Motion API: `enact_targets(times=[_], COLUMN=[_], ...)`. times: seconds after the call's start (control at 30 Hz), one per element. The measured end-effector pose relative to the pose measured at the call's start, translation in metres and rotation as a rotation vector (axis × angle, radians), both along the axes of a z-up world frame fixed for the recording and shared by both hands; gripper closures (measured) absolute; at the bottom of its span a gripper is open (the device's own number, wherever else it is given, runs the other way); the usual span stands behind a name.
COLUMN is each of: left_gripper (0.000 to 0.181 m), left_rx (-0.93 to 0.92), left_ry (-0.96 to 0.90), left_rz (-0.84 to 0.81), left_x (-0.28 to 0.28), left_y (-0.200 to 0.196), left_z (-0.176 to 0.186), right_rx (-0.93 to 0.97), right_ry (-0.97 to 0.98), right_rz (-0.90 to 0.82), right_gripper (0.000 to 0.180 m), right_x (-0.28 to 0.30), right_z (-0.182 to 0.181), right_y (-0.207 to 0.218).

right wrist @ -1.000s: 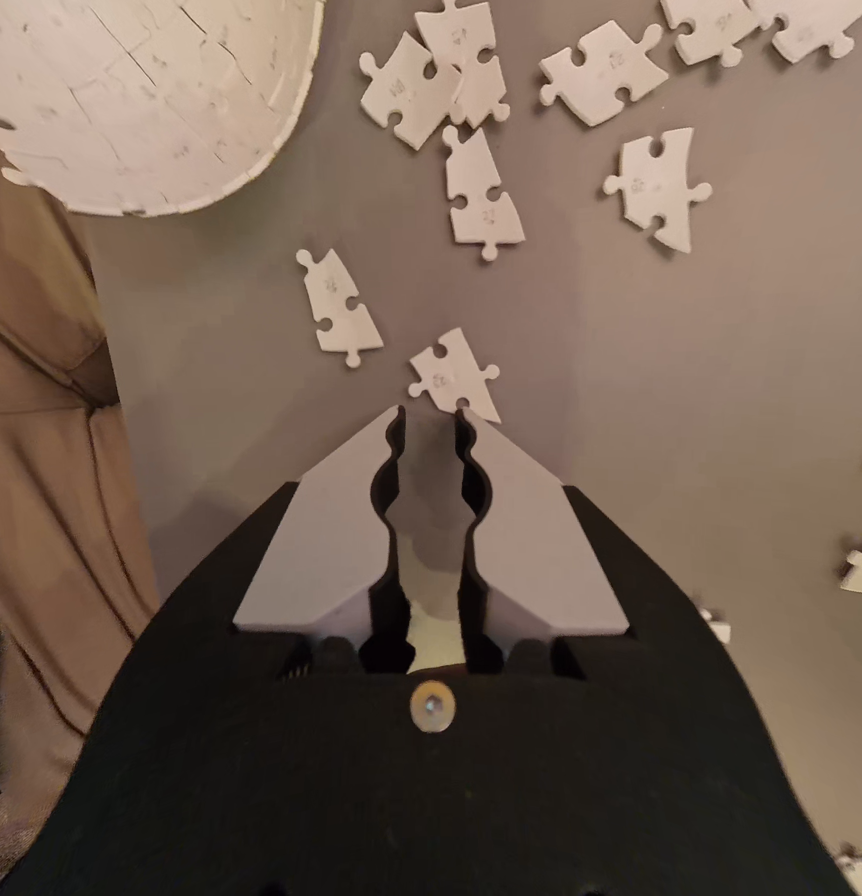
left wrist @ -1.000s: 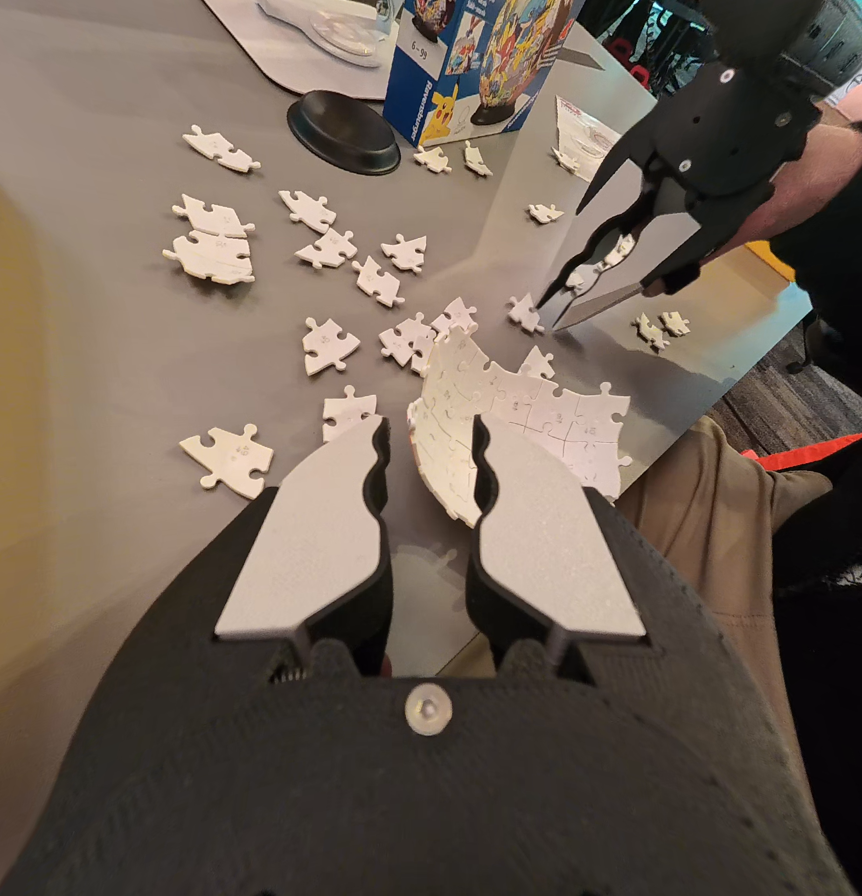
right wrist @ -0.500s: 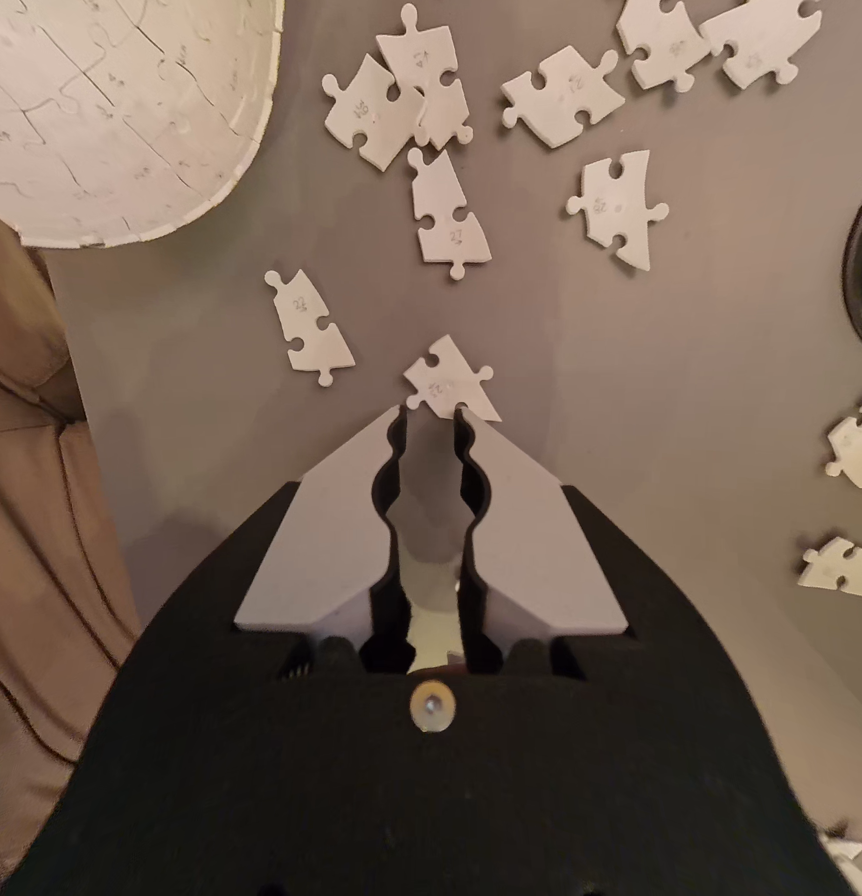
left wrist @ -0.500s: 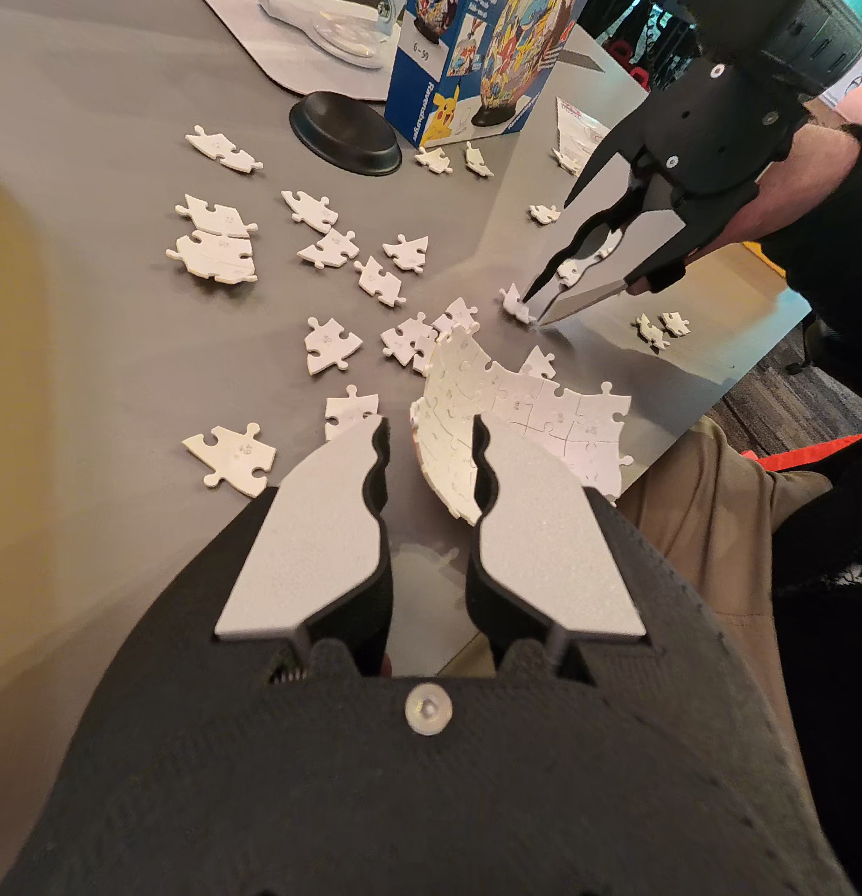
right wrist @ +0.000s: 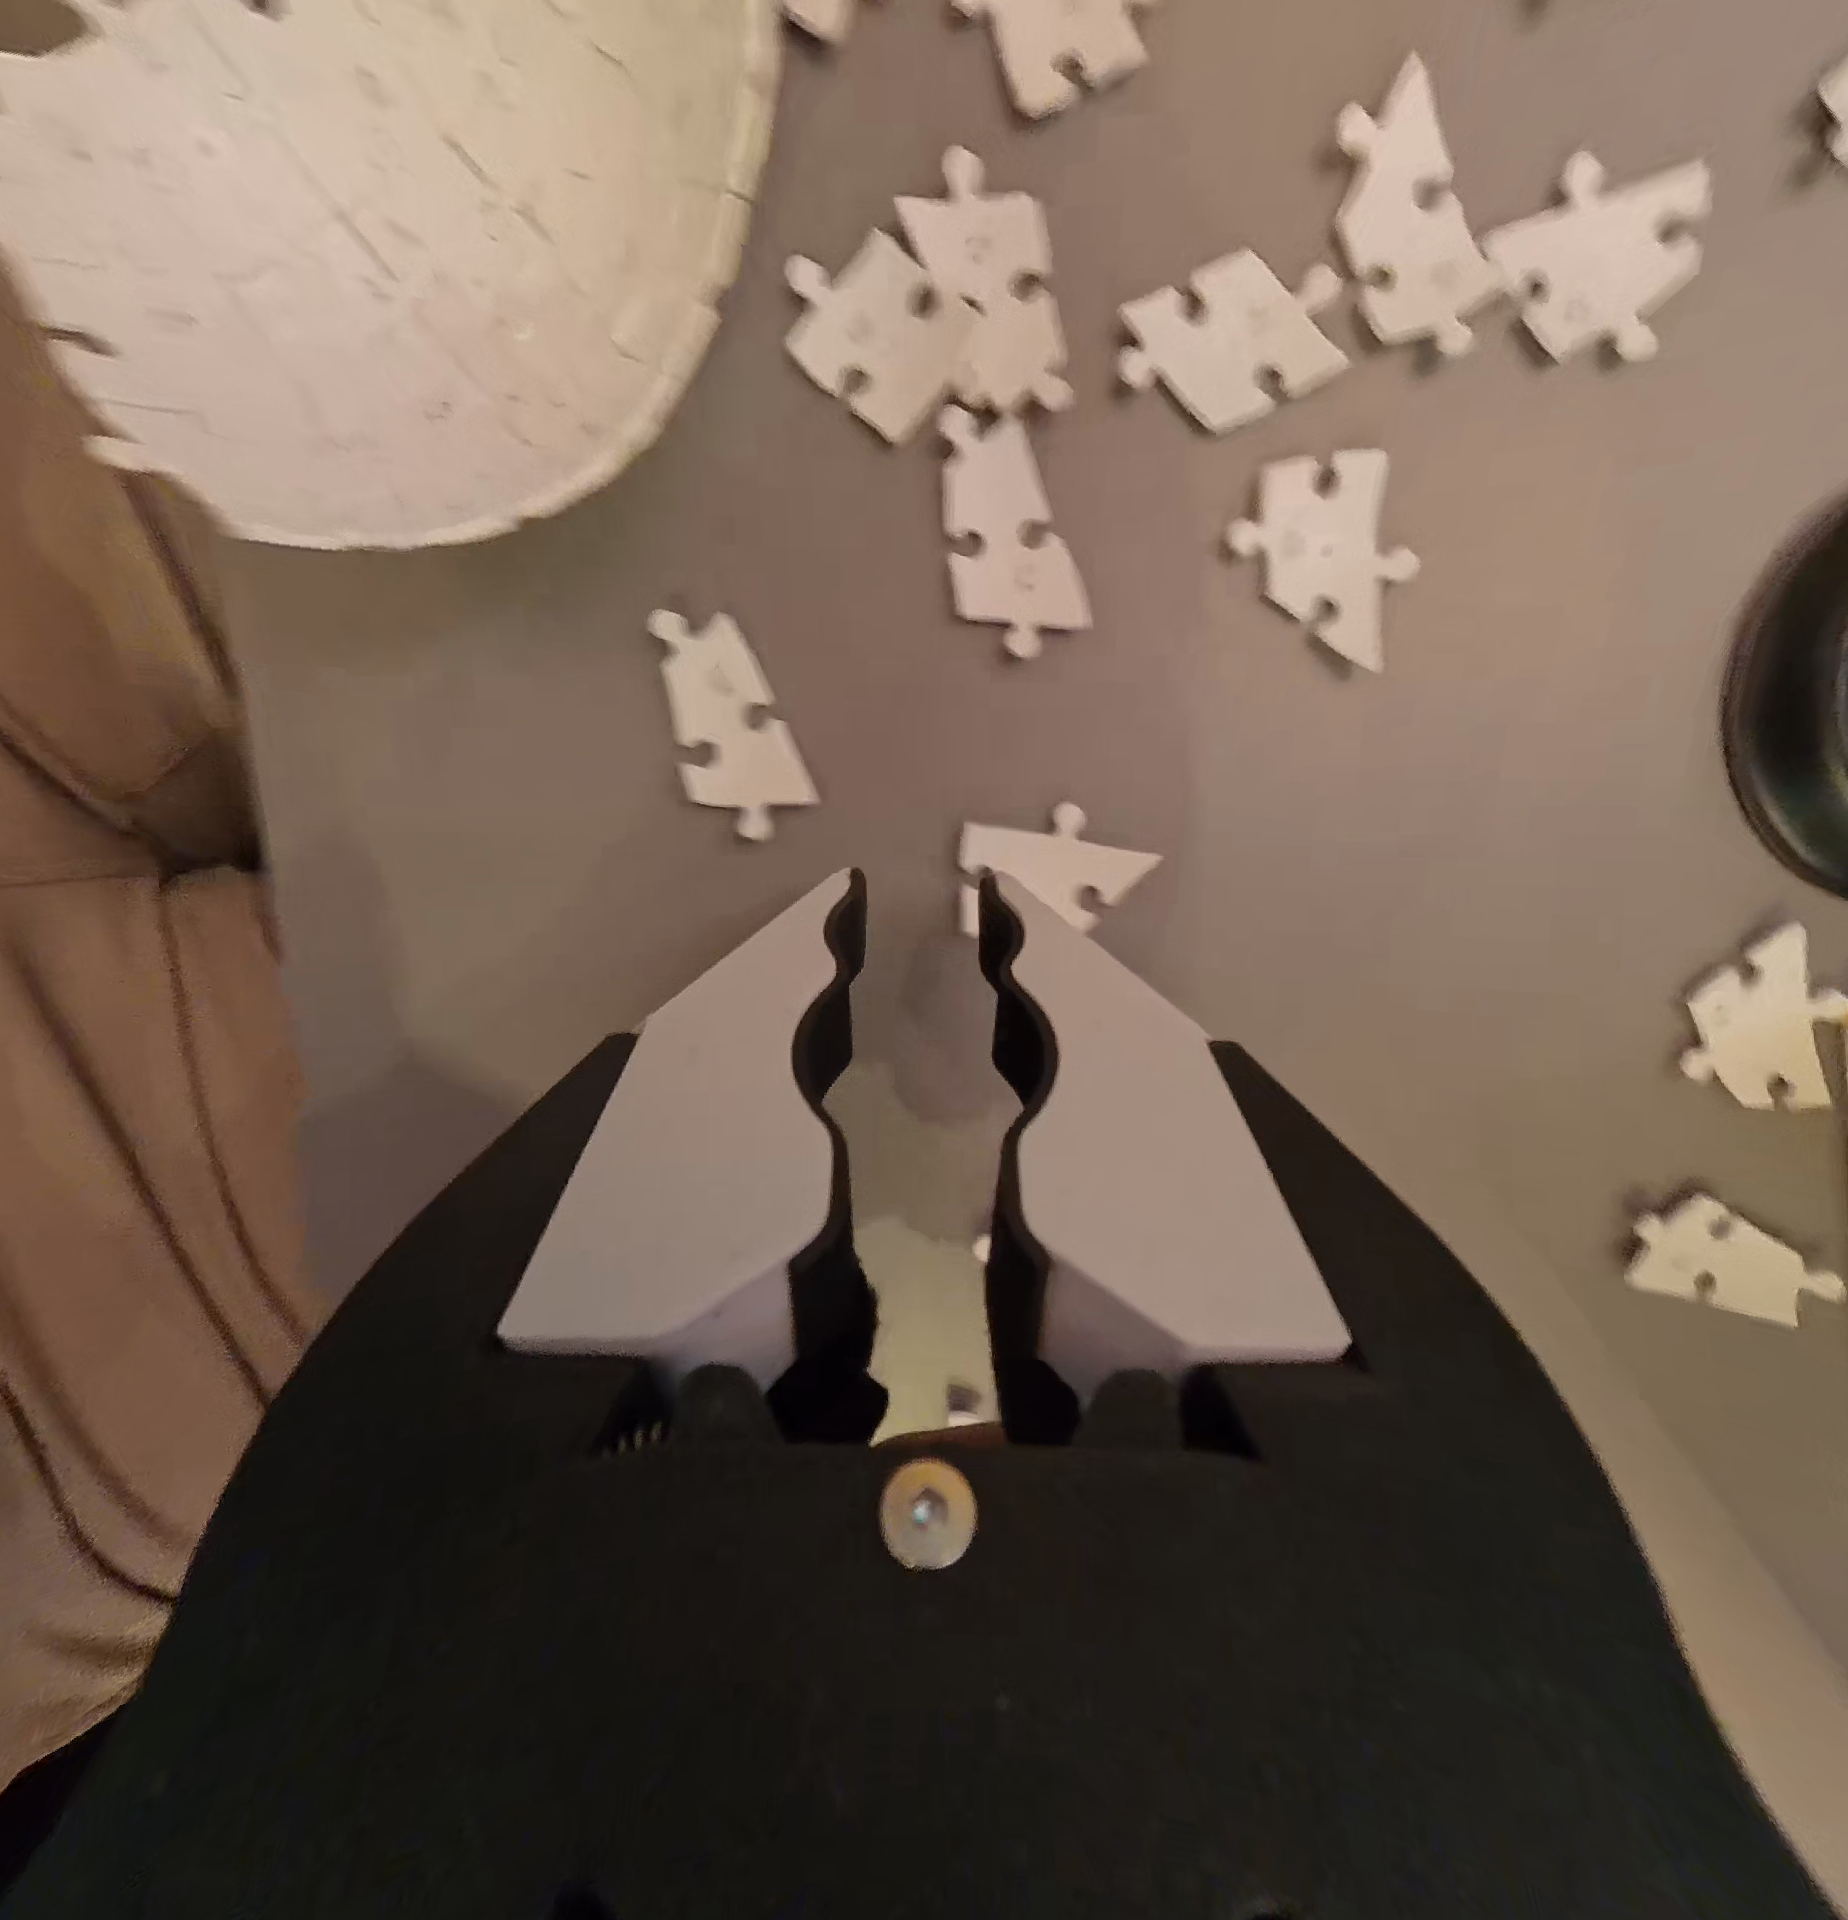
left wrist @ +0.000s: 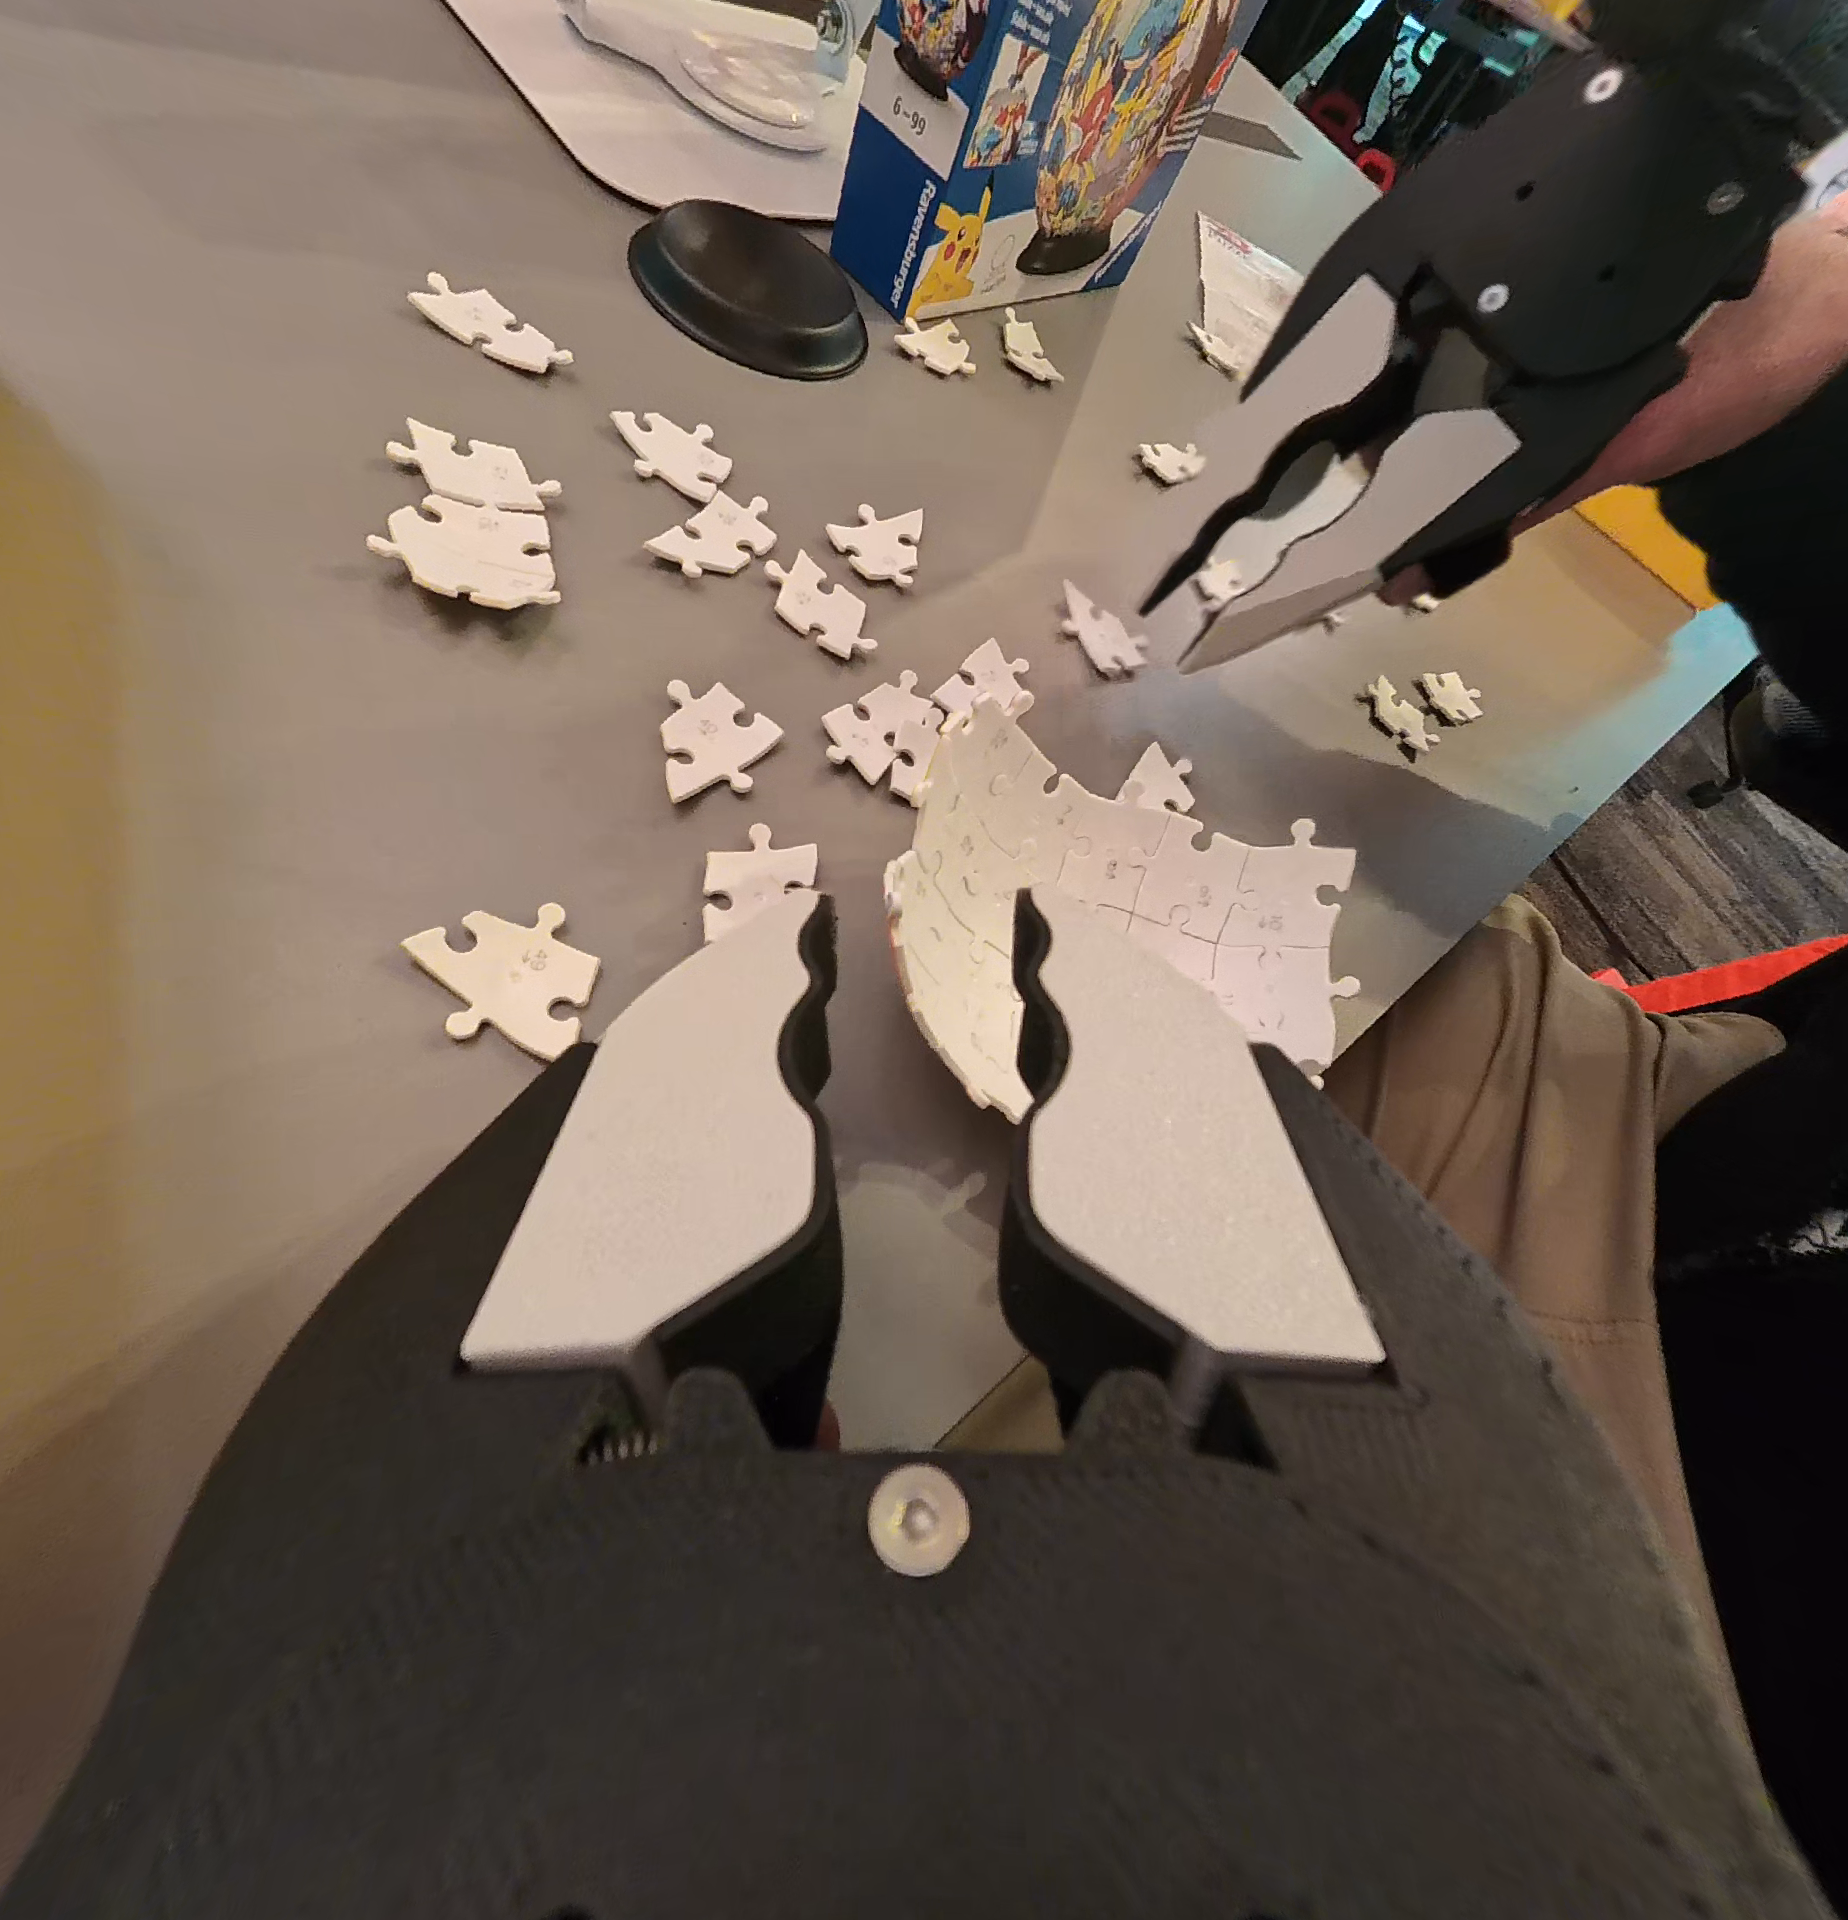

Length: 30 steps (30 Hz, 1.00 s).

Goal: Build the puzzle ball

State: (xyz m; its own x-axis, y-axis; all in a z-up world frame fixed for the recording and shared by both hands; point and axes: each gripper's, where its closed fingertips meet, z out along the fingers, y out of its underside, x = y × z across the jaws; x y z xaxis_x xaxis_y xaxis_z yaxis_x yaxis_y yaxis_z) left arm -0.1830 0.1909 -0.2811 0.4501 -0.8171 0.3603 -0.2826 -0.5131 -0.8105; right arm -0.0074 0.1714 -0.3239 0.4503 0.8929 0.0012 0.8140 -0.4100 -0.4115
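— Left wrist view: where's the half-built puzzle shell (left wrist: 1159,883)?
— On the grey surface (left wrist: 224,727); the left hand-held gripper (left wrist: 920,925) stands narrowly parted around its rim.
— And the right hand-held gripper (right wrist: 920,883)?
— Narrowly parted, empty, above a loose piece (right wrist: 1065,868).

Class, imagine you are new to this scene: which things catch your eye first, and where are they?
The curved, half-built puzzle ball shell stands at the near edge of the grey table, just ahead of the open left gripper. White loose puzzle pieces lie scattered beyond it. The open right gripper hovers over them, with a black round stand and colourful box behind.
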Motion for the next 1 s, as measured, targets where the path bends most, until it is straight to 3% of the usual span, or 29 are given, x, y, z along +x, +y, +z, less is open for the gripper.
enact_targets(times=[0.23, 0.6, 0.8, 0.83, 1.0], left_gripper=[0.148, 0.148, 0.148, 0.148, 0.148], left_rx=[-0.003, -0.002, -0.001, -0.001, -0.003], left_ry=[0.005, -0.002, -0.007, -0.007, -0.004], left_rz=[-0.004, -0.001, 0.006, 0.006, 0.001], left_x=[0.001, -0.001, -0.002, -0.002, -0.001], left_y=[0.000, 0.000, 0.001, 0.001, 0.001], left_z=[-0.002, 0.000, 0.001, 0.001, 0.000], right_rx=[-0.014, -0.043, -0.034, -0.026, -0.008], right_ry=[0.000, 0.077, 0.153, 0.164, 0.126], right_rz=[0.140, 0.063, -0.001, -0.023, -0.032], right_gripper=[0.156, 0.180, 0.180, 0.169, 0.163], right_x=[-0.034, -0.028, -0.021, -0.020, -0.015], right_z=[-0.014, -0.018, -0.005, -0.001, -0.004], right_y=[-0.021, -0.025, -0.027, -0.027, -0.037])
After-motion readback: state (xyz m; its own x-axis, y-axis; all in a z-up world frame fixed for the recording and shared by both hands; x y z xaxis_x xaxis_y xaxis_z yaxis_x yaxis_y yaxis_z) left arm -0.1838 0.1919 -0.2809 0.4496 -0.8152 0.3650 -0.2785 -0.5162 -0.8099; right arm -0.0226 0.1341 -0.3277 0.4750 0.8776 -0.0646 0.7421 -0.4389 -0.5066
